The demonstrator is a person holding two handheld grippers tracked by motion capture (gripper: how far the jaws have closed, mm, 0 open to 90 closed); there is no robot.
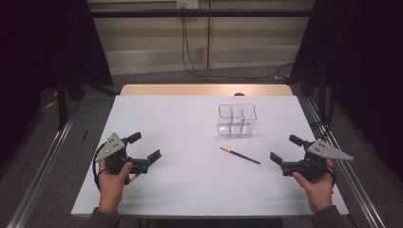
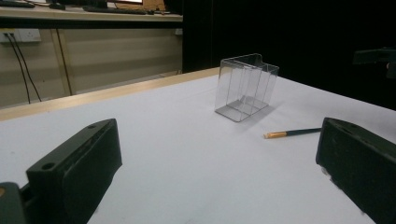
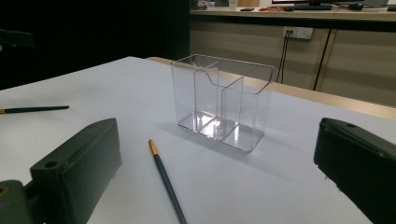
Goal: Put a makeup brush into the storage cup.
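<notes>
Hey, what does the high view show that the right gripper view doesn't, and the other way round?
High view adds: the person's left hand and right hand, and the floor rails. Right gripper view adds: a desk along the back wall. Both share: the right gripper with jaws apart, the clear holder, the pencil before it, the white table.

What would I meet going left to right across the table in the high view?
Left gripper → clear acrylic organizer → dark pencil → right gripper.
</notes>
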